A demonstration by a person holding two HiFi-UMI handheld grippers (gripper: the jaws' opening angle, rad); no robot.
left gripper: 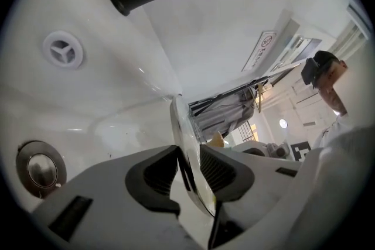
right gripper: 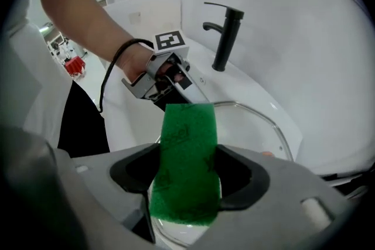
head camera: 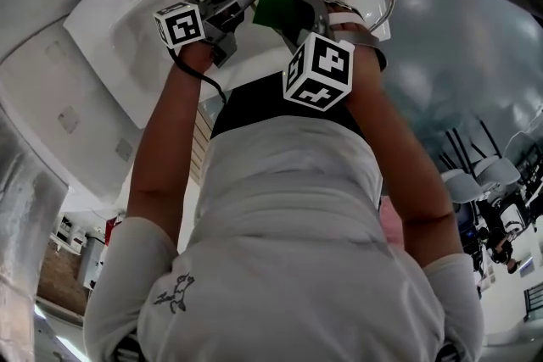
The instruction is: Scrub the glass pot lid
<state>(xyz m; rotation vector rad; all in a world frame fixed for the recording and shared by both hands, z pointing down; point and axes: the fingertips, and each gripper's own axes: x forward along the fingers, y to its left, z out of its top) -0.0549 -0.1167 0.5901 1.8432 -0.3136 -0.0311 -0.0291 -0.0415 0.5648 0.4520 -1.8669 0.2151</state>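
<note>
Left gripper view shows lid upright, edge-on in left claw.

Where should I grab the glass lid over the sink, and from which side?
Probably its thin rim, edge-on from the person's left, as the left gripper does now on the glass lid. The rim fits between the jaws; the smooth dome looks too wide, and this leaves the face open to the green sponge.

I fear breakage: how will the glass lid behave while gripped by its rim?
Probably stiff: the glass lid stands edge-on, unbent, in the left claw. Likely slippery, being smooth and shiny. Possibly fragile if dropped against the hard sink.
</note>
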